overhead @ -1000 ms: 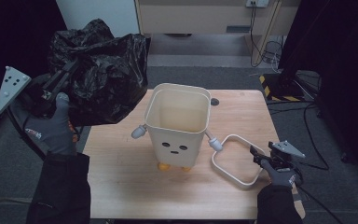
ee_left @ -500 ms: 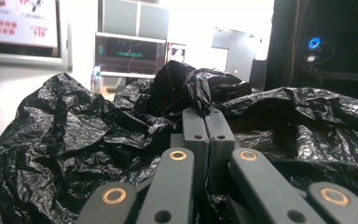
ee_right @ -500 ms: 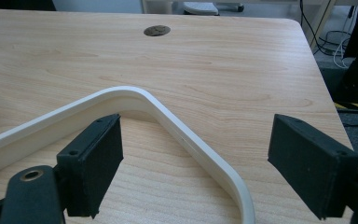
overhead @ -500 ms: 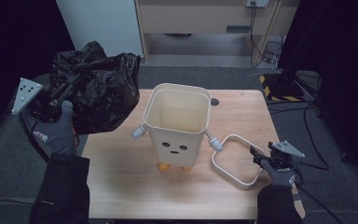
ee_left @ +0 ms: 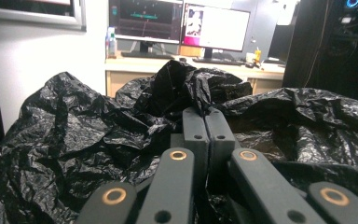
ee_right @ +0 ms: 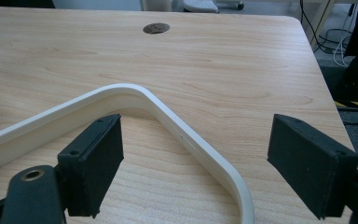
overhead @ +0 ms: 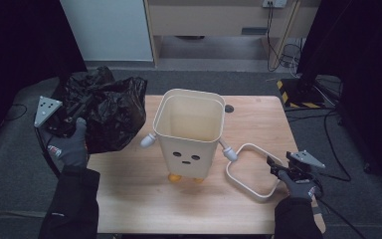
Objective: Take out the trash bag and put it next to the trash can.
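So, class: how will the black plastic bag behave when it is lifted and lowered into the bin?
The black plastic bag looks crumpled and puffed up, so probably floppy and light. Pinched in the left tongs, it will likely sag and need spreading over the bin.

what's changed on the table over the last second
The left tool, shut on the black bag, has carried it down and toward the near left of the table. The bin, the white ring and the open right tool astride the ring's rim stayed put.
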